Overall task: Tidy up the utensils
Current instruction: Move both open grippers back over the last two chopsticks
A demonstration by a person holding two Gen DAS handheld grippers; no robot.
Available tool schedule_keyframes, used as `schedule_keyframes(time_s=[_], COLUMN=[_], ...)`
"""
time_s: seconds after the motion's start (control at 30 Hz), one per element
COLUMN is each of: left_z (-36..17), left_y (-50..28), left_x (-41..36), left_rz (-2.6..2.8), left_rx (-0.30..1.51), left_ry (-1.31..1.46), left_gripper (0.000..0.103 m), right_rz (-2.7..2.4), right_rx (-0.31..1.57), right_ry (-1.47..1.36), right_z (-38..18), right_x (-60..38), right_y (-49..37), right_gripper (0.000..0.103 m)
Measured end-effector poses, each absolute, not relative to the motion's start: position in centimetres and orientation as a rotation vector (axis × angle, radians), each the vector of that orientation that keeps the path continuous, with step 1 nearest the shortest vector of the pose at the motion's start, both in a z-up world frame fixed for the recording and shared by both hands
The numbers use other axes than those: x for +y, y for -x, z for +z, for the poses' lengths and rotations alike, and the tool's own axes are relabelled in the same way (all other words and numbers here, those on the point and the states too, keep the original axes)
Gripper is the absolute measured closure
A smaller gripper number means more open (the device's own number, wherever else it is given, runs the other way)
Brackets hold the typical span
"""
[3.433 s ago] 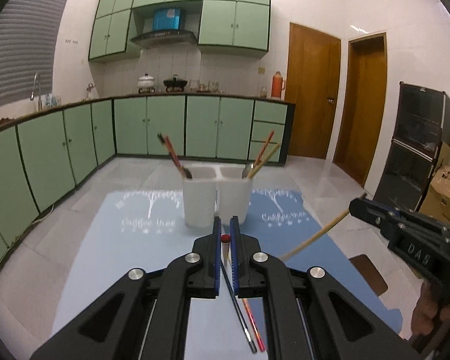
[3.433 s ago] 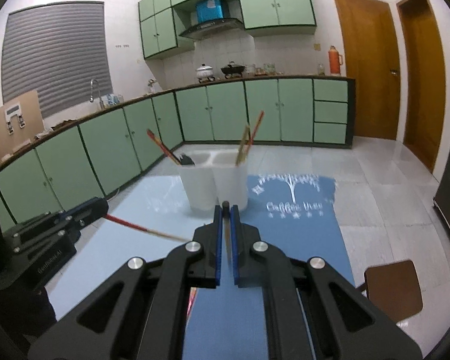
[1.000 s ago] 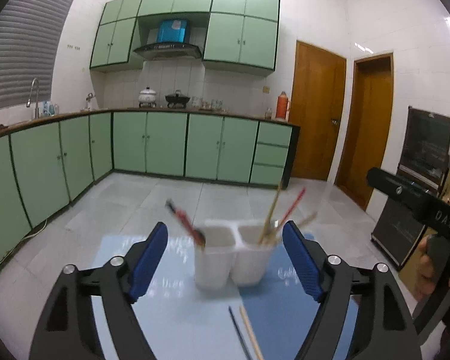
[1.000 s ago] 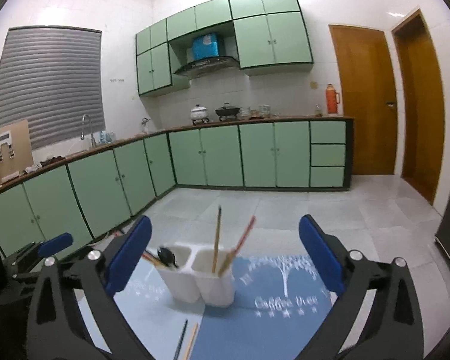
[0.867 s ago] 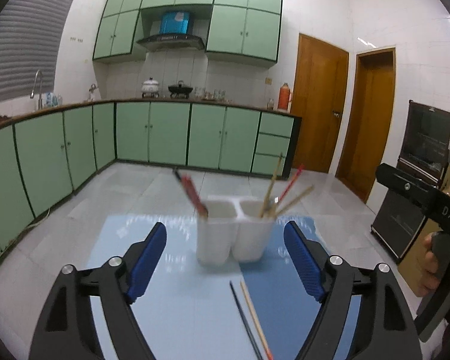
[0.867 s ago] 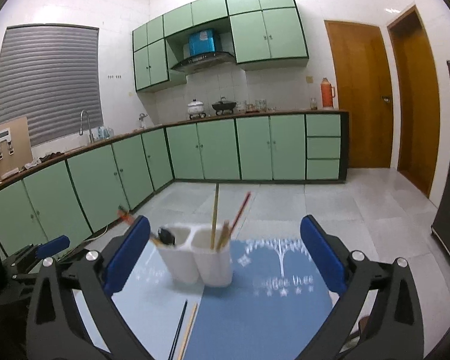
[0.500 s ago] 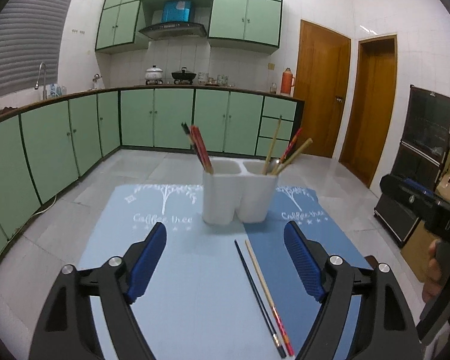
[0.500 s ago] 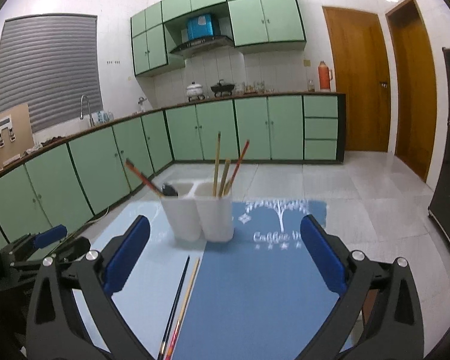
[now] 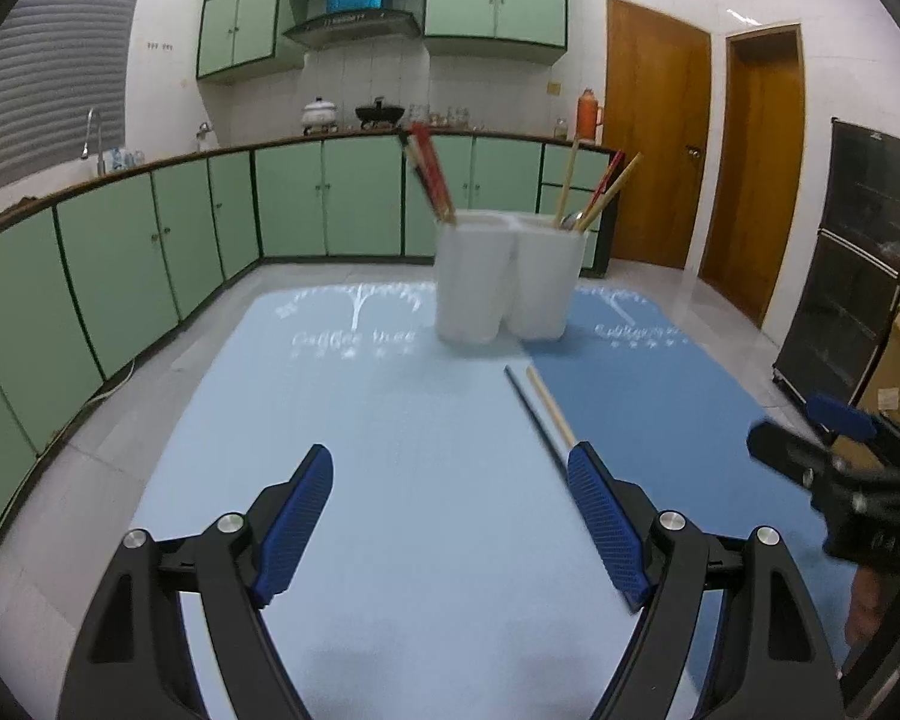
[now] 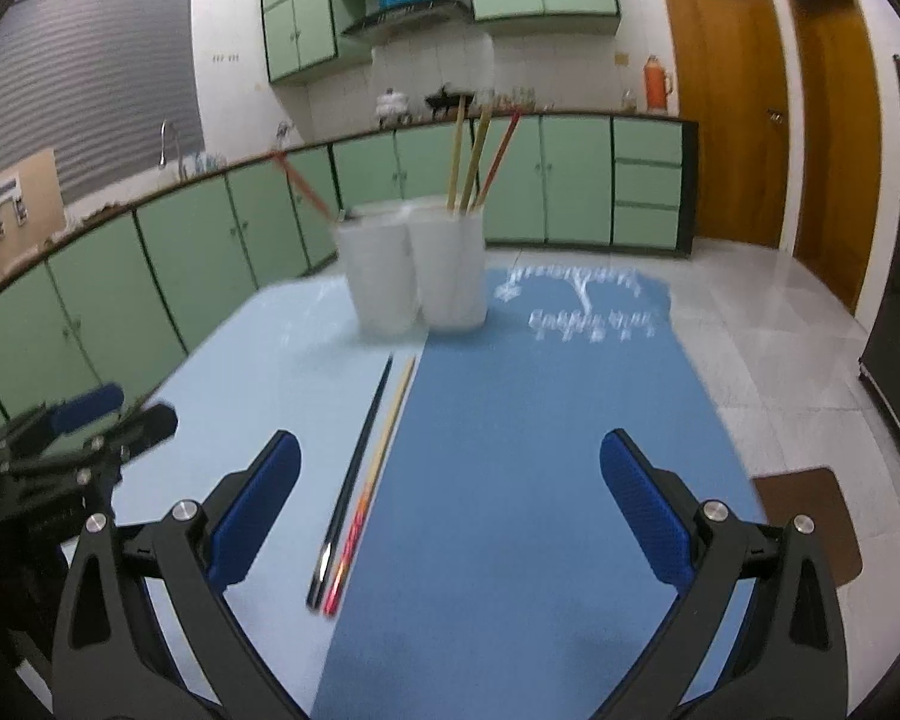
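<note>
While both grippers hang above the table with jaws spread wide and nothing between them, each camera catches details the other misses. From the left wrist view, the left gripper [image 9: 450, 516] looks over the pale blue mat [image 9: 360, 480] toward the white two-compartment holder [image 9: 507, 276], which stands at the far end where the pale mat meets the darker blue mat [image 9: 660, 408]. In its left compartment lean the dark and red chopsticks [image 9: 429, 180]; the right compartment holds wooden and red sticks plus what looks like a spoon [image 9: 570, 219] (that spoon does not show from the other side). The black chopstick [image 9: 534, 414] and the wooden chopstick [image 9: 549, 405] lie side by side on the table in front of the holder, but their near ends are hidden behind the blue pad of this gripper's right finger. The right gripper [image 9: 834, 450] shows blurred at the right edge.

From the right wrist view, the right gripper [image 10: 450, 498] frames the same pair in full: the black chopstick [image 10: 354, 480] and the wooden one [image 10: 375, 474] run along the seam of the two mats, the wooden stick's near end turning red. Only here is the brown seat [image 10: 804, 516] beside the table visible, and the left gripper [image 10: 90, 426] sits low at the left.
</note>
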State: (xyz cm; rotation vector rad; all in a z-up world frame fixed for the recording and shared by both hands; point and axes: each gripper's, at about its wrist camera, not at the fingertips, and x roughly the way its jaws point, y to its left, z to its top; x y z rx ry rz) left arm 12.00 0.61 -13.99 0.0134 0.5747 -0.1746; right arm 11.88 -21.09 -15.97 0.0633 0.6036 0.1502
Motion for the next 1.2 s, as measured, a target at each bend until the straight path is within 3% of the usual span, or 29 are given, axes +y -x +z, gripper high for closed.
schedule_keyframes(time_s=[0.1,0.47,0.87,1.07,1.2], left_z=[-14.8,-16.0,-16.2,-16.4,-16.4], left_y=[-11.7,-10.6,-10.5,-10.5,-10.4], left_x=[1.0,1.9,2.1,1.8,1.5], left_rz=[-0.16,-0.136,-0.137,-0.143,-0.149], left_rx=[0.591,0.612,0.614,0.615,0.617], left_ry=[-0.003,-0.006,0.007,0.014,0.015], left_gripper=[0.024,0.024,0.024,0.024,0.024], right_rz=[0.155,0.189,0.145,0.128,0.155], right_rx=[0.661,0.761,0.785,0.787,0.778], right_ry=[-0.053,-0.022,0.029,0.027,0.047], right_z=[-17.7,-21.4,-22.0,-22.0,-22.1], right_x=[-20.5,-17.8,-16.7,-17.3,-16.6], right_y=[-11.5,-10.3,-10.9,-10.7,-10.7], right_gripper=[0.021,0.038,0.05,0.05,0.067])
